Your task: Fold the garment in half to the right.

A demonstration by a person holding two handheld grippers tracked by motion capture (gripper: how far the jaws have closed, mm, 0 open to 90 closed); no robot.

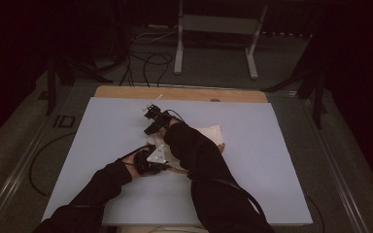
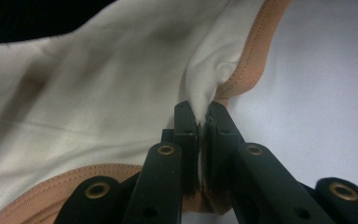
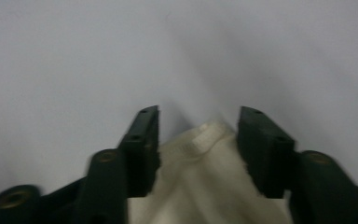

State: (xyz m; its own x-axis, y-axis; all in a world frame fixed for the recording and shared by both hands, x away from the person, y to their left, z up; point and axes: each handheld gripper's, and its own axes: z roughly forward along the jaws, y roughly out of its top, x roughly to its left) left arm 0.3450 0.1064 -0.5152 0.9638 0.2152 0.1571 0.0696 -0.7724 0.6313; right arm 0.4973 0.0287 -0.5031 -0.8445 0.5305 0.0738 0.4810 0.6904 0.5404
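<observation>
High view overhead, claw views close — shared cloth

From my seat, the tabletop lies bare on both sides of the cloth, so I have room to pass there. In the middle my right sleeve crosses over the cloth, close above the left claw, crowding that spot.

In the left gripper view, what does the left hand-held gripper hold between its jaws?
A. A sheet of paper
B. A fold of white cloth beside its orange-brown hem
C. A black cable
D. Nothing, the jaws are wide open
B: the left hand-held gripper has its jaws pressed together on a pinched fold of the white cloth, right beside the orange-brown hem.
</observation>
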